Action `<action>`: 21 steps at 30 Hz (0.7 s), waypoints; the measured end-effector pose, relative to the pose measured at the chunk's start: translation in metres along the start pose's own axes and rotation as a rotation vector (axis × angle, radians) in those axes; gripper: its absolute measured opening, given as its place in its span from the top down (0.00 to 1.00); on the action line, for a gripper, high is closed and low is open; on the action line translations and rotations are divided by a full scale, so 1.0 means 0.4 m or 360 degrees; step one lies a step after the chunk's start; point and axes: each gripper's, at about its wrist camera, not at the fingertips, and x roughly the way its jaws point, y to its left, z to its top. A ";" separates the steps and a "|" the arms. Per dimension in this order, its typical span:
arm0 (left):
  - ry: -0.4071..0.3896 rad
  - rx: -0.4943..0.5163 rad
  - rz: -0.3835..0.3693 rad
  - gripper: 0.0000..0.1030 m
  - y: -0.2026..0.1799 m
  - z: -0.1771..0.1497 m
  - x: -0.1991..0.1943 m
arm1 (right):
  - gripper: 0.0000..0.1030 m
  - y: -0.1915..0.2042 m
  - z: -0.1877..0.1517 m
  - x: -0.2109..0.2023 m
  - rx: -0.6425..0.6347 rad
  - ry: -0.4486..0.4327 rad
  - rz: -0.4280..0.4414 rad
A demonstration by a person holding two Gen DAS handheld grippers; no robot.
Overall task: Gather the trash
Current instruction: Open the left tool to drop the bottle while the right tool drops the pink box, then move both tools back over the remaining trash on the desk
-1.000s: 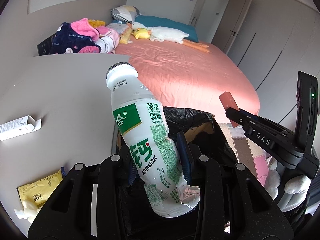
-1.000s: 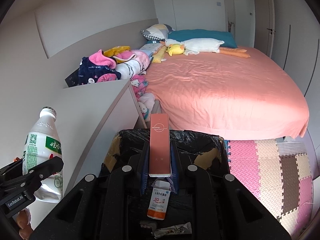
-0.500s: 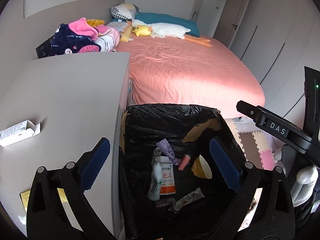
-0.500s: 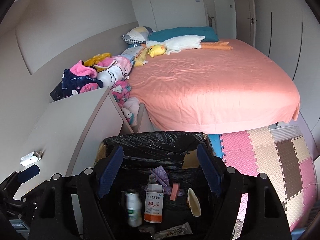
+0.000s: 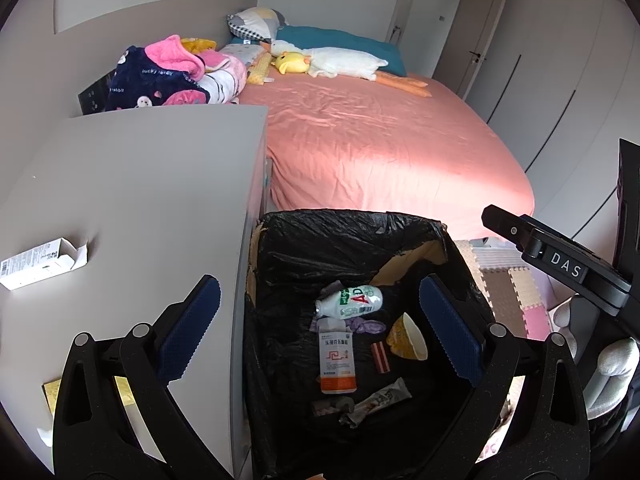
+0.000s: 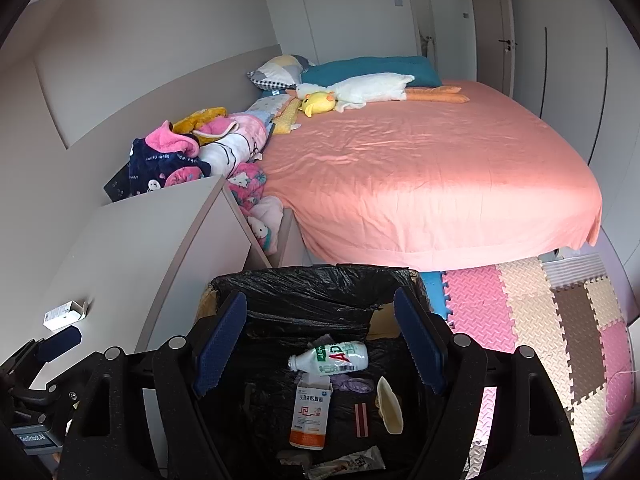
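Observation:
A cardboard bin lined with a black bag [image 5: 352,220] [image 6: 312,276] stands beside the grey desk. Inside lie a white milk bottle with green print [image 5: 352,300] [image 6: 332,358] on its side, a slim pink box [image 5: 380,357] [image 6: 362,419], a white and orange medicine box [image 5: 337,356], a paper cup [image 5: 408,338] and a wrapper [image 5: 380,398]. My left gripper [image 5: 318,280] hangs open over the bin's left edge, with nothing between its blue pads. Over the bin's middle, my right gripper [image 6: 319,294] is open and holds nothing.
On the grey desk [image 5: 140,184] lie a small white box with an open flap [image 5: 40,262] [image 6: 64,314], a yellow packet [image 5: 120,390] and a crumpled tissue [image 5: 44,436]. Behind the bin is a bed with a pink sheet [image 5: 380,148]. Foam floor tiles [image 6: 540,320] lie to the right.
A second ago the left gripper was shut on the milk bottle and the right on the slim pink box. Both have opened, and both things now lie in the bin.

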 end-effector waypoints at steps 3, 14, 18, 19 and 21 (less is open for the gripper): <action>-0.0005 0.0000 0.0000 0.06 0.001 0.001 -0.002 | 0.26 0.002 0.000 -0.001 -0.0005 0.0001 0.0001; -0.0003 0.0013 0.0009 0.06 -0.002 0.002 -0.002 | 0.26 0.010 -0.003 -0.005 -0.0009 -0.0005 0.0005; 0.0007 0.0015 0.0015 0.06 0.001 0.001 0.001 | 0.26 0.011 -0.004 -0.005 -0.0009 -0.0004 0.0006; 0.0009 0.0018 0.0018 0.06 0.001 0.000 0.001 | 0.26 0.011 -0.004 -0.005 -0.0010 -0.0001 0.0008; 0.0014 0.0026 0.0026 0.06 0.000 -0.001 0.002 | 0.26 0.015 -0.005 -0.003 -0.0016 0.0005 0.0012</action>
